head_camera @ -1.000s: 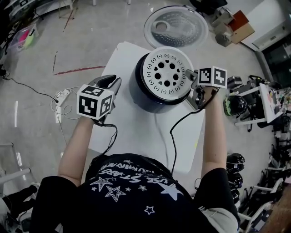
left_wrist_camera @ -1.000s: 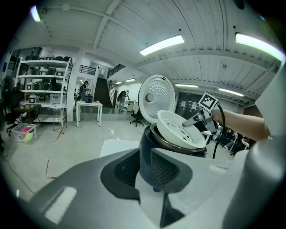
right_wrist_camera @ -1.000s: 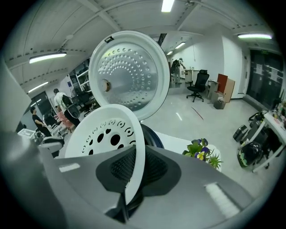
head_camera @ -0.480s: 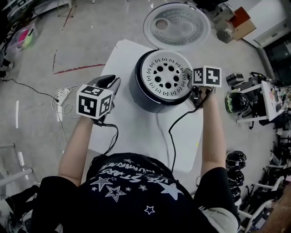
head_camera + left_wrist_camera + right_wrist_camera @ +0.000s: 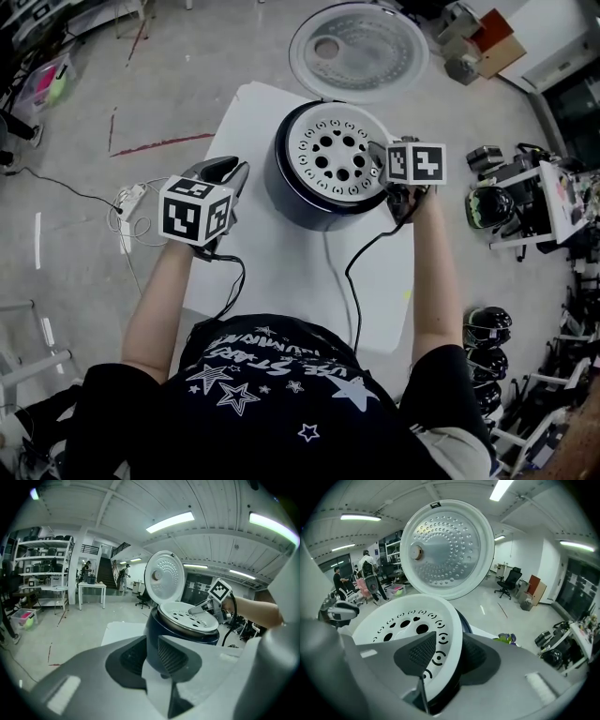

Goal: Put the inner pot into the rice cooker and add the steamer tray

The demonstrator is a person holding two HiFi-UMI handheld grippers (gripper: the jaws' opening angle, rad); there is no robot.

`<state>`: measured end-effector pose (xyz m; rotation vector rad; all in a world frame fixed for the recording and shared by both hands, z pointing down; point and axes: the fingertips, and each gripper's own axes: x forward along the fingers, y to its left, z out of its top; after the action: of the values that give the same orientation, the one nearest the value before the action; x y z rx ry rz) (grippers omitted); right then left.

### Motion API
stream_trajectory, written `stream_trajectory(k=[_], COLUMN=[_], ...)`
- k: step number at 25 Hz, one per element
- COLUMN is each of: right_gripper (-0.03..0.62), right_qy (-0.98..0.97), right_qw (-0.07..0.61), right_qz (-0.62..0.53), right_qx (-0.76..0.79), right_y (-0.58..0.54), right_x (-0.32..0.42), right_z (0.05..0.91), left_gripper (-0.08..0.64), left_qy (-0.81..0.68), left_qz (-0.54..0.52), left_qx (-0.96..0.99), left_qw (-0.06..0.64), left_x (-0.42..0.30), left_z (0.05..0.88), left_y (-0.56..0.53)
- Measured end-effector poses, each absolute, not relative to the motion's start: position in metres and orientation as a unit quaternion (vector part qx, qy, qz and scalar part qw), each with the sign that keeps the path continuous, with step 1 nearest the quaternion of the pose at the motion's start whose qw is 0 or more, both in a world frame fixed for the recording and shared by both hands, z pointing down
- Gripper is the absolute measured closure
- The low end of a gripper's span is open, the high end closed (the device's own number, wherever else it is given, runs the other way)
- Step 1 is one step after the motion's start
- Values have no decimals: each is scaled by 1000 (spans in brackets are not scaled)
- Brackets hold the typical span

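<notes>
The dark blue rice cooker (image 5: 291,202) stands on the white table (image 5: 281,272) with its round lid (image 5: 358,52) swung open behind it. The white perforated steamer tray (image 5: 336,150) sits in its mouth. My right gripper (image 5: 389,173) is at the tray's right rim. In the right gripper view the rim of the steamer tray (image 5: 393,620) runs between the right gripper's (image 5: 450,656) jaws. These have just been opening, and the pads stand off the rim. My left gripper (image 5: 230,173) hovers left of the cooker, open and empty, and faces the cooker (image 5: 159,634).
A black power cable (image 5: 352,272) trails from the cooker across the table toward the person. Cables lie on the floor at the left. Helmets and racks crowd the floor at the right. The table's near half is bare apart from the cable.
The right gripper and the tray have shifted slightly left, and the tray now sits centred in the cooker. The right jaws have opened off the rim. The left gripper has stayed put.
</notes>
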<state>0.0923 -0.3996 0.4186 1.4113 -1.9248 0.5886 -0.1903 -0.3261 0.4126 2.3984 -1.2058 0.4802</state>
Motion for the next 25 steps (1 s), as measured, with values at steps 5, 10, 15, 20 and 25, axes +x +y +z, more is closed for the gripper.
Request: stream_trajectory(k=[5,10,15,20,25], right_gripper=[308,298,298,298,301], right_qy=[-738,-739,-747,-764,-790], right_qw=[326,313,296,262,228], right_qz=[201,198,193,174,162], right_qx=[556,562,563,563,546], right_y=[-397,-393,-378,-356,-334], right_x=[93,95,92,95,102], right_z=[416,411,404,391,385], left_gripper=[482,482,482,482,482], left_qy=[-433,-435,-437,-445,-460], left_qz=[174,176,181,180,184], left_qx=[862,862,862,860,852], left_qw=[198,192,185,173,170], left_x=[-188,-188,-185,-174,-152], left_z=[408,403,398,388,389], left_y=[-321,-315,-308,-297,-274])
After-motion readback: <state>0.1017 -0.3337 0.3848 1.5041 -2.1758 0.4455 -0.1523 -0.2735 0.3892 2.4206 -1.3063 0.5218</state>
